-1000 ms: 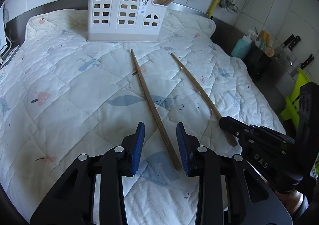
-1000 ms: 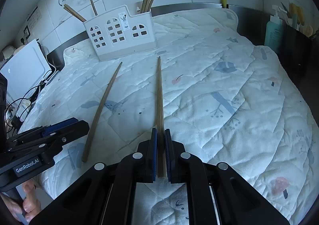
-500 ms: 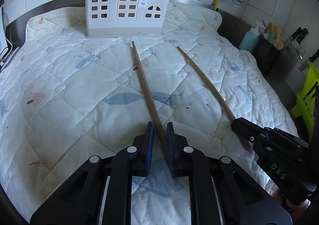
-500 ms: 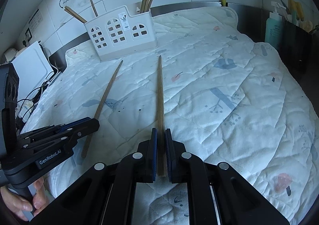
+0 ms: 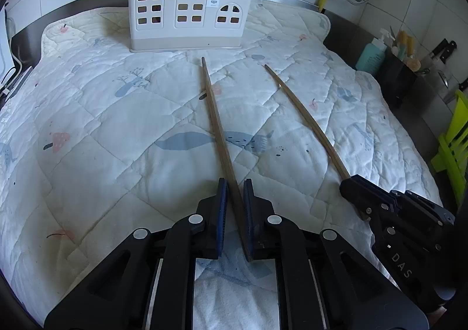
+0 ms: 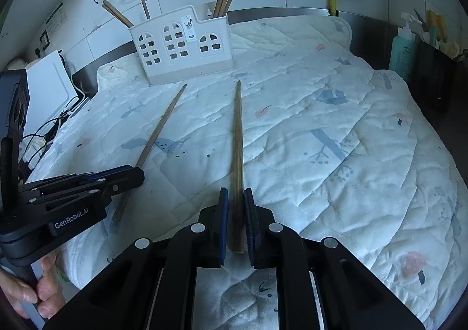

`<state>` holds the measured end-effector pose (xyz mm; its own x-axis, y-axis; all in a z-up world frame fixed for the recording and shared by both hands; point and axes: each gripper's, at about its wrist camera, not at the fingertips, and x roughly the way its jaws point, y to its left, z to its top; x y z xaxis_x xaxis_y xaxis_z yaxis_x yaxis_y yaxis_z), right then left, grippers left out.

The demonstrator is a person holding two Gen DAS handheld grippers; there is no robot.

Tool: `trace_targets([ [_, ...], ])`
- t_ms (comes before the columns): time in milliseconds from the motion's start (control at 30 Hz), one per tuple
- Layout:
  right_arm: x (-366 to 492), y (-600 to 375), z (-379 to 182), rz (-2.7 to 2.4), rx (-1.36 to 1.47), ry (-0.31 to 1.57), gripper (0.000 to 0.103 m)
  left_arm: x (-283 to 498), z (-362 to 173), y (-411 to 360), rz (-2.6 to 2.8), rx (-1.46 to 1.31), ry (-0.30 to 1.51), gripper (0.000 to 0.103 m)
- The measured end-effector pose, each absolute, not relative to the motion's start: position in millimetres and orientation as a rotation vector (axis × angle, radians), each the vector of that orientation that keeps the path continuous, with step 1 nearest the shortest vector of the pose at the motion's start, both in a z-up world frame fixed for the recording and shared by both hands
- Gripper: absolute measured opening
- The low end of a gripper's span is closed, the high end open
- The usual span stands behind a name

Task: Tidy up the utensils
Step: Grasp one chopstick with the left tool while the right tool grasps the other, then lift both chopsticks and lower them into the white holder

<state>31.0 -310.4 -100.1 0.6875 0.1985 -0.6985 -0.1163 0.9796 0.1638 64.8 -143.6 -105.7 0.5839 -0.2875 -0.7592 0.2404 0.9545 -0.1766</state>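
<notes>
Two long wooden chopsticks lie on a white quilted mat (image 5: 87, 154). My left gripper (image 5: 235, 185) is shut on the near end of the left chopstick (image 5: 215, 119), whose tip points at the white utensil holder (image 5: 187, 8). My right gripper (image 6: 236, 192) is shut on the near end of the right chopstick (image 6: 239, 137). The left wrist view also shows the right chopstick (image 5: 304, 119) running into the right gripper (image 5: 354, 183). In the right wrist view the left chopstick (image 6: 159, 131) runs into the left gripper (image 6: 128, 173). The holder (image 6: 181, 46) has several chopsticks standing in it.
A teal bottle (image 5: 373, 56) and a dark container stand beyond the mat's right edge, with a green rack (image 5: 453, 139) nearer. A white appliance (image 6: 49, 81) and cables sit off the left edge. A person's hand (image 6: 38, 295) grips the left gripper's handle. Pipes run along the tiled back wall.
My left gripper's jaws have closed from wide open onto the left chopstick, and it has shifted a little toward the holder. The right gripper has kept its grip and place.
</notes>
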Motion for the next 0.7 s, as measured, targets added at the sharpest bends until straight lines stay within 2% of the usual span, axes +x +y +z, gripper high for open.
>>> trace_targets([
  [333, 17, -306, -75, 0.182, 0.052, 0.724, 0.007, 64, -97, -117, -0.315, -0.043, 0.867, 0.005],
  [700, 18, -309, 2, 0.219, 0.029, 0.553, 0.007, 60, -54, -89, -0.328, -0.053, 0.701, 0.005],
])
